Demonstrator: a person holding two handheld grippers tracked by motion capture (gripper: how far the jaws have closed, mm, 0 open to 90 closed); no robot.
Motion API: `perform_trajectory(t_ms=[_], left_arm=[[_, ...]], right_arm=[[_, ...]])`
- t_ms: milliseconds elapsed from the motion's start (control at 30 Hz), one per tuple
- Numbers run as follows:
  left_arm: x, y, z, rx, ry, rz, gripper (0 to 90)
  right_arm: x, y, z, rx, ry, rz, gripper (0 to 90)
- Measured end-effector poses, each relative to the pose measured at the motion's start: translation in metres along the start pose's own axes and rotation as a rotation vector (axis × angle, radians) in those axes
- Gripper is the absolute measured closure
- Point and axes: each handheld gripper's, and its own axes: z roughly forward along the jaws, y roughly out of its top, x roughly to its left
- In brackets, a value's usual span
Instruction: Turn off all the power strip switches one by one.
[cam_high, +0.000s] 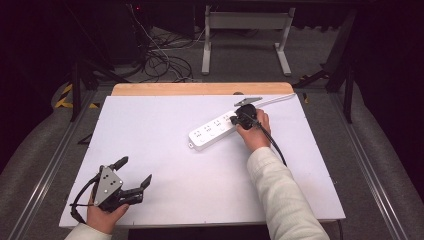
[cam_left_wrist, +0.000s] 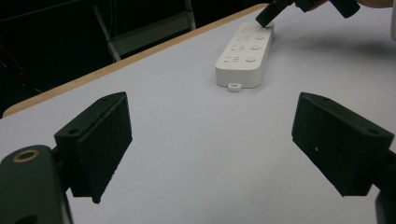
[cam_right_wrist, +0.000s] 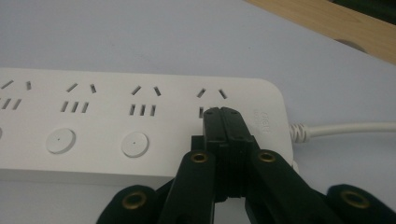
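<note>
From the high view I see the white power strip (cam_high: 214, 131) lying slantwise on the white table (cam_high: 165, 190), right of centre and toward the far edge, its cord (cam_high: 272, 100) running off to the far right. My right gripper (cam_high: 243, 118) sits over the strip's far-right end; the hand covers most of it, so I cannot make out the jaws there. My left gripper (cam_high: 131, 175) rests at the near left corner, well apart from the strip, jaws spread wide with nothing between them.

In the left gripper view, both black pads (cam_left_wrist: 100, 144) stand far apart over bare table. The power strip (cam_left_wrist: 245, 53) lies farther off, and the right gripper (cam_left_wrist: 271, 13), cut off at the top edge, touches down on its far end.

In the right gripper view, my right gripper (cam_right_wrist: 226, 122) has its jaws pressed fully together, holding nothing, their tips on the top of the power strip (cam_right_wrist: 116, 121) at the last socket, hiding the part under them. The strip's left end is cut off by the frame.
</note>
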Motion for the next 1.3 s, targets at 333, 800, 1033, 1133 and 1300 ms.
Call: perform_trajectory(t_ms=[333, 800, 1033, 1133, 1300], left_arm=[[-0.001, 0.0, 0.0, -0.001, 0.0, 0.004, 13.0], [-0.001, 0.0, 0.0, 0.001, 0.0, 0.007, 13.0], [-0.001, 0.0, 0.0, 0.004, 0.0, 0.006, 13.0], [0.0, 0.0, 0.001, 0.006, 0.005, 0.012, 13.0], [0.001, 0.001, 0.002, 0.005, 0.002, 0.004, 13.0]], right_arm=[[0.0, -0.006, 0.001, -0.017, -0.002, 0.014, 90.0], [0.002, -0.006, 0.001, -0.017, -0.016, -0.007, 90.0], [0.005, -0.006, 0.002, -0.014, -0.025, -0.027, 90.0], [0.008, -0.001, -0.001, -0.013, -0.04, -0.069, 90.0], [0.019, 0.013, -0.018, -0.119, 0.013, -0.018, 90.0]])
